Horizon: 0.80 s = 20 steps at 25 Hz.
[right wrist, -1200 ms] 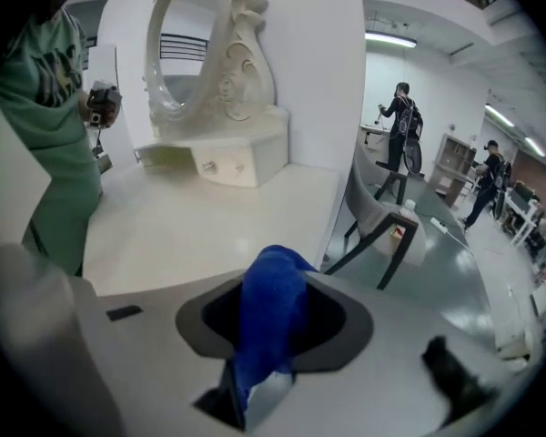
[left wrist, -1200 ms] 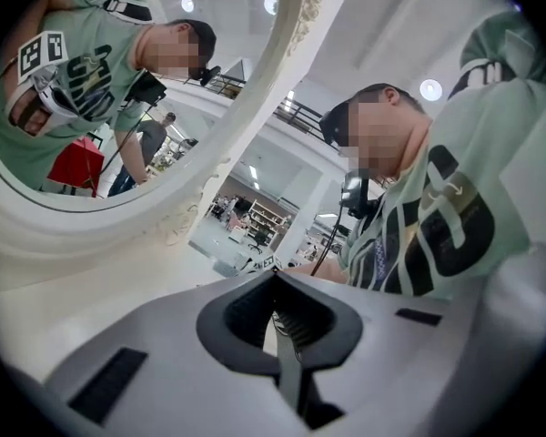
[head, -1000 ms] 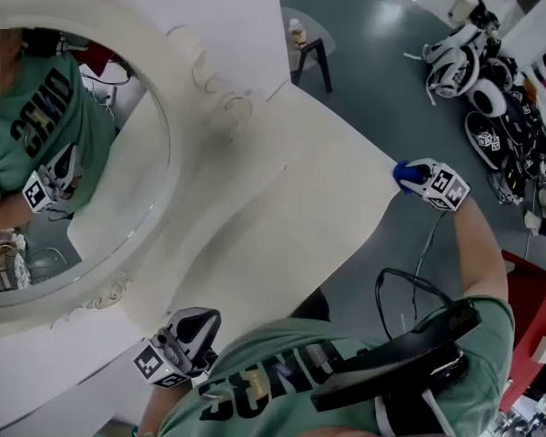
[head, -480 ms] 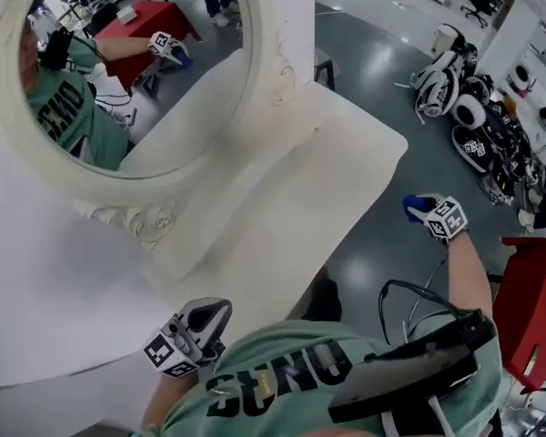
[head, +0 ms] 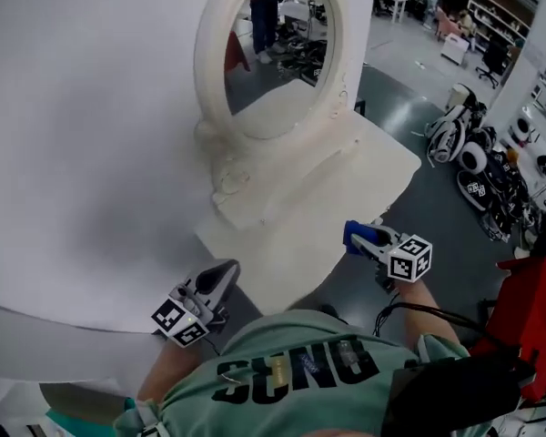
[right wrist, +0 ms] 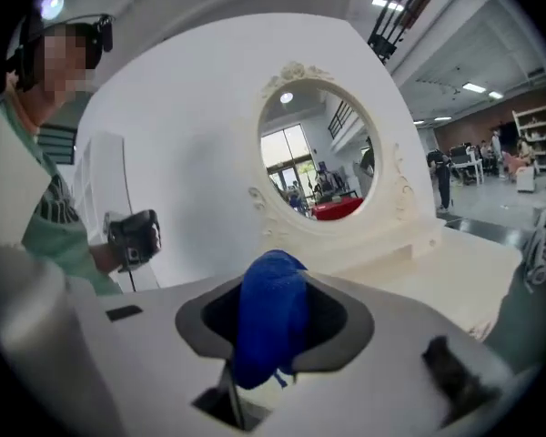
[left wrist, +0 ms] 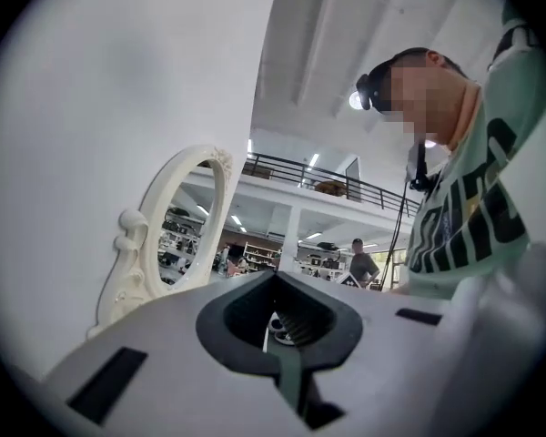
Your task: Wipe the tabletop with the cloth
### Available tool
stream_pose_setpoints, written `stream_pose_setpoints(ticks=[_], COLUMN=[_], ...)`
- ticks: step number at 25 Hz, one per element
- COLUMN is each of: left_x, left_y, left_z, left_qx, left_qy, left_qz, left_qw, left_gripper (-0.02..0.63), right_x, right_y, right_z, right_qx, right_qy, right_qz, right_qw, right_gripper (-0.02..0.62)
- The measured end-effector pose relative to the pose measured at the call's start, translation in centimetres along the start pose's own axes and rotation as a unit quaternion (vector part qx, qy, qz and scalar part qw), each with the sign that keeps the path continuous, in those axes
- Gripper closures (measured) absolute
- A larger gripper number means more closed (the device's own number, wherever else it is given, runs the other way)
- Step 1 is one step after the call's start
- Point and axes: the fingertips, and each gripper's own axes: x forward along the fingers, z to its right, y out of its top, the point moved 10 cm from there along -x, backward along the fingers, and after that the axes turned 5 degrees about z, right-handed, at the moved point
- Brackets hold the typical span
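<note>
1. White-painted surface (head: pixel 291 235) is standing against a plain white wall (head: pixel 73 107) and carrying an oval mirror in an ornate white frame (head: pixel 207 71) at its back.
2. A bunched blue cloth (head: pixel 352 233) is sitting right at the near right edge of that surface. Whether it is touching the top cannot be told.
3. The right hand-held gripper (head: pixel 364 239) is clenching the cloth between its jaws, and a rounded wad of fabric is bulging out past them.
4. The left hand-held gripper (head: pixel 220 276) is hanging just beside the near left edge of the surface. Its jaws are pressed together with nothing between them, and it is pointing towards the mirror and the wall.
5. A person in a green shirt with dark lettering (head: pixel 291 371) is standing at the near side, holding one gripper in each hand.
6. Glossy grey floor (head: pixel 437 217) is spreading out to the right, where a heap of white and black gear (head: pixel 455 139) is lying well apart from the surface. A red object (head: pixel 528 317) is showing near the right border.
</note>
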Motion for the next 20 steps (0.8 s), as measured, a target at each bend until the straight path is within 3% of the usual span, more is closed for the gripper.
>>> stream_pose_setpoints(ticks=[3, 6, 10, 20], left_x=[0.4, 1.6, 2.3, 2.1], left_y=[2.2, 3.7, 4.5, 4.4], left_z=[1.8, 3.2, 4.8, 6.1], left_qx=[0.030, 0.056, 0.059, 0.059], left_qy=[0.007, 0.028, 0.050, 0.050], left_qz=[0.004, 0.012, 0.034, 0.041], left_qw=[0.9995, 0.9979, 0.9964, 0.9961], left_gripper=[0.597, 0.597, 0.597, 0.597], right_x=[0.4, 0.4, -1.0, -2.3], right_y=[3.3, 7.5, 11.5, 12.1], right_z=[-4.8, -7.5, -10.0, -11.5], right_qx=[0.029, -0.024, -0.082, -0.140], right_qy=[0.041, 0.061, 0.084, 0.061], right_qz=[0.054, 0.077, 0.099, 0.089], right_qw=[0.997, 0.995, 0.988, 0.984], right_gripper=[0.468, 0.468, 0.468, 0.469])
